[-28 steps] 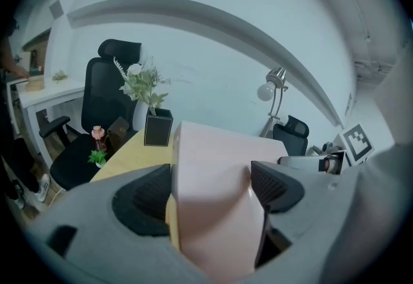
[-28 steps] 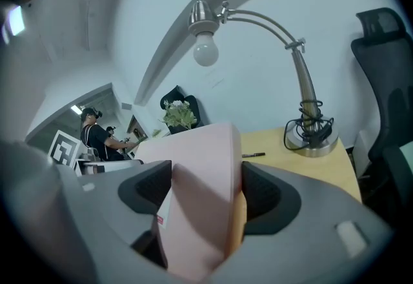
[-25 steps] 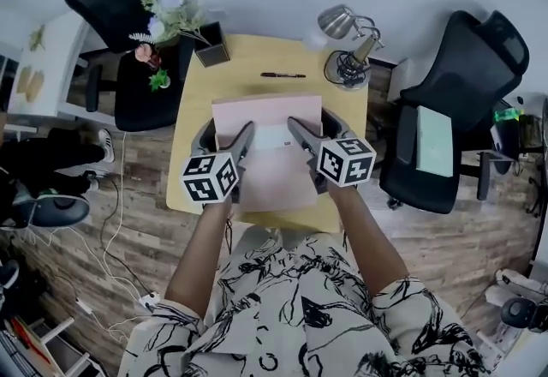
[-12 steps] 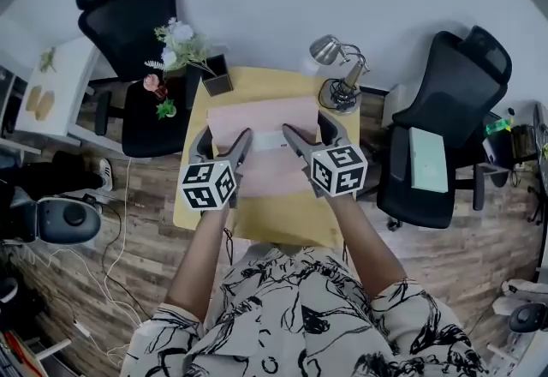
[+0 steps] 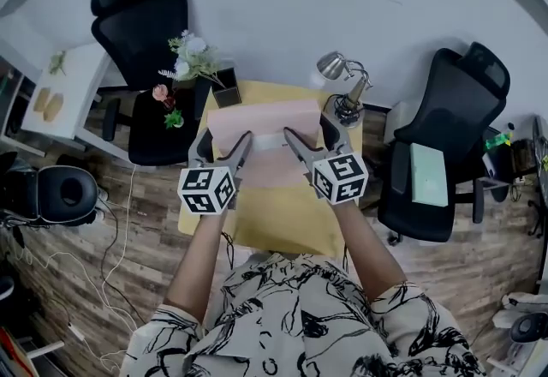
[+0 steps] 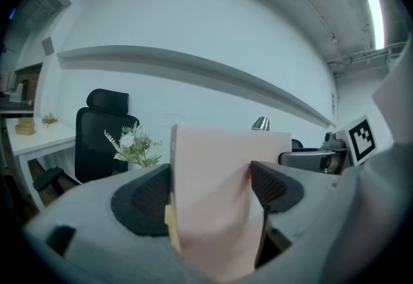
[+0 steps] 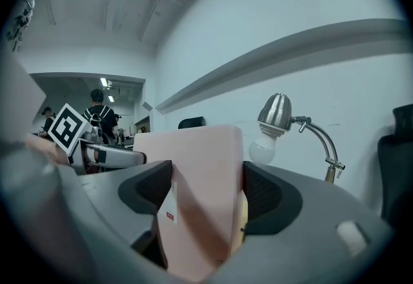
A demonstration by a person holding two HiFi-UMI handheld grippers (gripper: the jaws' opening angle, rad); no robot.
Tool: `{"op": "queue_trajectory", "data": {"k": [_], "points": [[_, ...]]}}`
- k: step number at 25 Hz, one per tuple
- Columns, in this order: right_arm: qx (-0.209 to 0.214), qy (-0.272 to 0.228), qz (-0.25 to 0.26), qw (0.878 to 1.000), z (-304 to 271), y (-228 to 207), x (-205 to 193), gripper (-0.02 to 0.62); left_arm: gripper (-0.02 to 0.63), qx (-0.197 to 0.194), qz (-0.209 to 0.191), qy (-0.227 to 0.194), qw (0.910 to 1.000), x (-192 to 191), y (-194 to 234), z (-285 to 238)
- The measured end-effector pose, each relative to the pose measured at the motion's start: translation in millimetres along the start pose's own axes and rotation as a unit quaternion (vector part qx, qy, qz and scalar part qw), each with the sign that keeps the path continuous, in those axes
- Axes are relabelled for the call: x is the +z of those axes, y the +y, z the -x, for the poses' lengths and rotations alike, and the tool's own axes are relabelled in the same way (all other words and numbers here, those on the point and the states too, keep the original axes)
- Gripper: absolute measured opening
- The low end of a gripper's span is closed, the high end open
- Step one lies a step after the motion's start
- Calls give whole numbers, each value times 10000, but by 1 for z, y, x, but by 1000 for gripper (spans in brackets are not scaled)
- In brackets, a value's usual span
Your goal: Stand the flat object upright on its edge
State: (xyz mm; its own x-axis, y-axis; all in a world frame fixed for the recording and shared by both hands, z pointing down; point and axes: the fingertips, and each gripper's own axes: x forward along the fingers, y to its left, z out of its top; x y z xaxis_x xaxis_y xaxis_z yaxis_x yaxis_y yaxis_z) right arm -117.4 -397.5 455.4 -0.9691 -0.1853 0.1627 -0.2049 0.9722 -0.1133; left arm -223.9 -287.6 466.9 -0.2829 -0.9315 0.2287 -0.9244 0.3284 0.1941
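A flat pink box (image 5: pixel 264 122) is held over the yellow table (image 5: pixel 282 221), clamped at its two sides. My left gripper (image 5: pixel 225 142) is shut on its left side and my right gripper (image 5: pixel 308 130) on its right side. In the left gripper view the pink box (image 6: pixel 222 166) rises between the dark pads (image 6: pixel 145 199) of the left gripper (image 6: pixel 210 193), its top edge against the wall. In the right gripper view the box (image 7: pixel 193 166), with a small white label, fills the gap of the right gripper (image 7: pixel 205 191). The box's lower edge is hidden.
A silver desk lamp (image 5: pixel 341 80) stands at the table's far right corner, close to the box. A dark pot with flowers (image 5: pixel 224 86) sits at the far left corner. Black office chairs (image 5: pixel 445 135) flank the table, and cables lie on the wood floor at left.
The pink box, lying flat on the table a second ago, now looks shorter from above, tipped up toward the wall. Both grippers stayed clamped on it and moved forward.
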Motion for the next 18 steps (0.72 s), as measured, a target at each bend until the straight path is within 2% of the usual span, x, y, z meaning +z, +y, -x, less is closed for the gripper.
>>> {"op": "queue_trajectory", "data": {"k": [10,18], "points": [[140,-378,305,9987,-5,11,12,348,390,104,-392,-262,9988,15,5,10],[317,-530,608,9962,-15,26,11,348,390,282,-430,-324,9982,11,20,22]]}}
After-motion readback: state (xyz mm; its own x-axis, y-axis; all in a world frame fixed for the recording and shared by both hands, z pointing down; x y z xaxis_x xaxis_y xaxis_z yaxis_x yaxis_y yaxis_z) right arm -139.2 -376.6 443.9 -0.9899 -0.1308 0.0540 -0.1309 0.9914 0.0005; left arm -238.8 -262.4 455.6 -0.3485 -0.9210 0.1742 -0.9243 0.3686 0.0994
